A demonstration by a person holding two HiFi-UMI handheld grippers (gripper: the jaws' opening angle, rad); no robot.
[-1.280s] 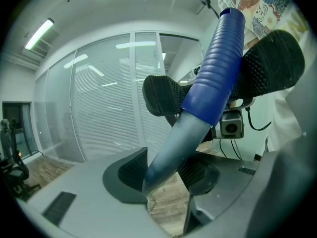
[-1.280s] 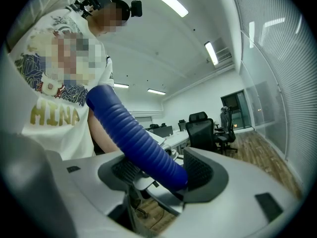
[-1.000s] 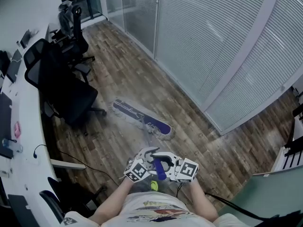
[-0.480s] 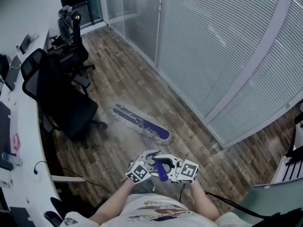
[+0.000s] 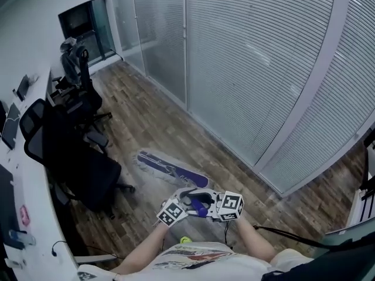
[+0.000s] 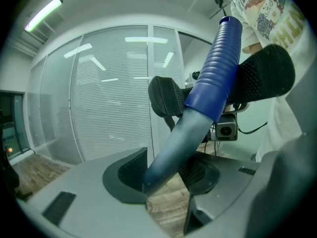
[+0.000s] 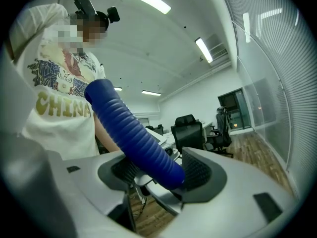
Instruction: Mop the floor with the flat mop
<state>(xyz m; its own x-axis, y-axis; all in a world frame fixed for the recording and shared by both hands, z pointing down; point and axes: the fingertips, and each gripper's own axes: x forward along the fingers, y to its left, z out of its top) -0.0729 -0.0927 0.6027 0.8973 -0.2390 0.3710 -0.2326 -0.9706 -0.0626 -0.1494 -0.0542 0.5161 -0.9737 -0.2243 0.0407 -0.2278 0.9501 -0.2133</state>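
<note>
Both forearms (image 5: 143, 252) reach forward from the torso, wrists close together. The left gripper (image 5: 186, 197) and right gripper (image 5: 205, 204) meet nose to nose. Each pair of jaws clamps the mop handle (image 5: 199, 207): the left on the shaft, the right on the ribbed grip.

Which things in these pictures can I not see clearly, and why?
Head view: things on the desk are too small, and the left edge cuts them.
Head view: a yellow-green thing is too small to name.
Left gripper view: the left gripper hides the lower end of the mop handle.
</note>
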